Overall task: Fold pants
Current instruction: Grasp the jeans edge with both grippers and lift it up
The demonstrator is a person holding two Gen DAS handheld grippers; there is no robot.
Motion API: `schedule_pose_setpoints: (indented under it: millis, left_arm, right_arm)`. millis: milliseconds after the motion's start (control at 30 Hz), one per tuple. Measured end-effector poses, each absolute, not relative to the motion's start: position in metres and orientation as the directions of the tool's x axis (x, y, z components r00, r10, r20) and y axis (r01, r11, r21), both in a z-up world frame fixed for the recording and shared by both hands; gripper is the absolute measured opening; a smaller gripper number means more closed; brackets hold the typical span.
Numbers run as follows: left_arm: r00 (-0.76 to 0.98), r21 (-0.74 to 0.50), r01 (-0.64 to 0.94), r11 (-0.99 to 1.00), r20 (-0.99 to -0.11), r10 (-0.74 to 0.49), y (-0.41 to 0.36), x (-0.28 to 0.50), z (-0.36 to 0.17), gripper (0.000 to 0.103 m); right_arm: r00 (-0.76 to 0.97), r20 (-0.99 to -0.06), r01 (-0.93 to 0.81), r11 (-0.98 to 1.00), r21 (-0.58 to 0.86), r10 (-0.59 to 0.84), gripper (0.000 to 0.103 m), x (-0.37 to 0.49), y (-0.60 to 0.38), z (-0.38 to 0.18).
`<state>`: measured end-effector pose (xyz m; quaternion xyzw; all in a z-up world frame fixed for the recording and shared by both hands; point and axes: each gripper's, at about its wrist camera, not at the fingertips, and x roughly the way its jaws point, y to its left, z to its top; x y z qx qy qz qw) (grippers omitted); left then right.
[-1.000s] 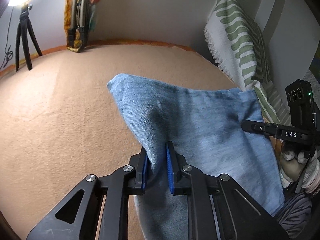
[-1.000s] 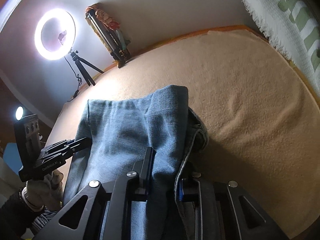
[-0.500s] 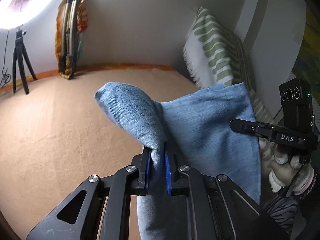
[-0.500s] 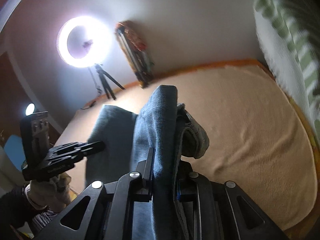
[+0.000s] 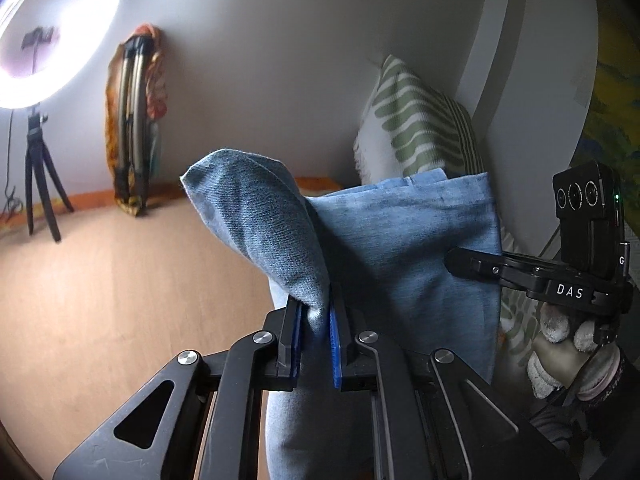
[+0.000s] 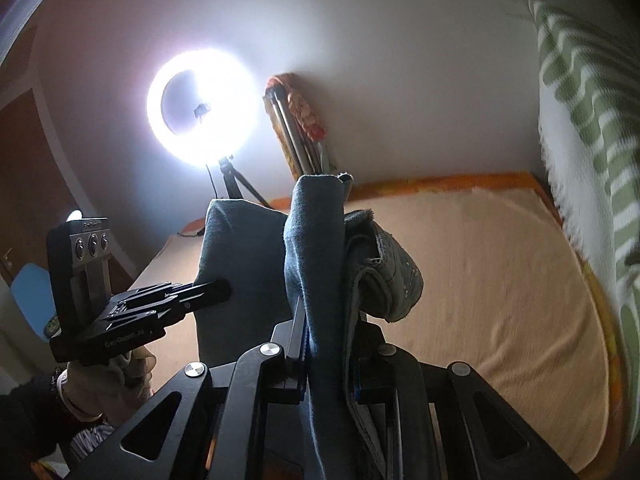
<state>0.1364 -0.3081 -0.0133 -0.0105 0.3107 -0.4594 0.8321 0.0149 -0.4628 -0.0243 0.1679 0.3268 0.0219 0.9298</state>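
The blue denim pants (image 5: 404, 264) hang in the air between my two grippers, above the peach bed cover (image 5: 120, 304). My left gripper (image 5: 314, 344) is shut on a bunched fold of the denim. My right gripper (image 6: 330, 354) is shut on the waistband end of the pants (image 6: 316, 248), with a thick hem (image 6: 392, 280) curling over to its right. The right gripper also shows in the left wrist view (image 5: 520, 272), at the cloth's right edge. The left gripper shows in the right wrist view (image 6: 160, 308), at the cloth's left edge.
A lit ring light (image 6: 202, 110) on a small tripod stands at the far edge of the bed. A folded tripod in an orange wrap (image 5: 134, 120) leans on the wall. A green-and-white patterned pillow (image 5: 416, 128) stands at the right.
Both grippers have risen and tilted upward, lifting the pants off the bed. The denim now hangs stretched between them instead of lying on the cover.
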Motion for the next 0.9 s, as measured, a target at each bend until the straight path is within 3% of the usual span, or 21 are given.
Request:
schedule_pose_setpoints:
  millis: [467, 900]
  left_arm:
    - [0.446, -0.238, 0.764, 0.599, -0.475, -0.758, -0.348, 0.211, 0.033, 0.009]
    - [0.466, -0.231, 0.737, 0.635, -0.507, -0.725, -0.404, 0.311, 0.008, 0.009]
  right_arm:
    - [0.822, -0.559, 0.084, 0.946, 0.313, 0.112, 0.014, 0.110, -0.509, 0.022]
    - [0.792, -0.602, 0.115, 0.945, 0.306, 0.099, 0.014, 0.232, -0.570, -0.008]
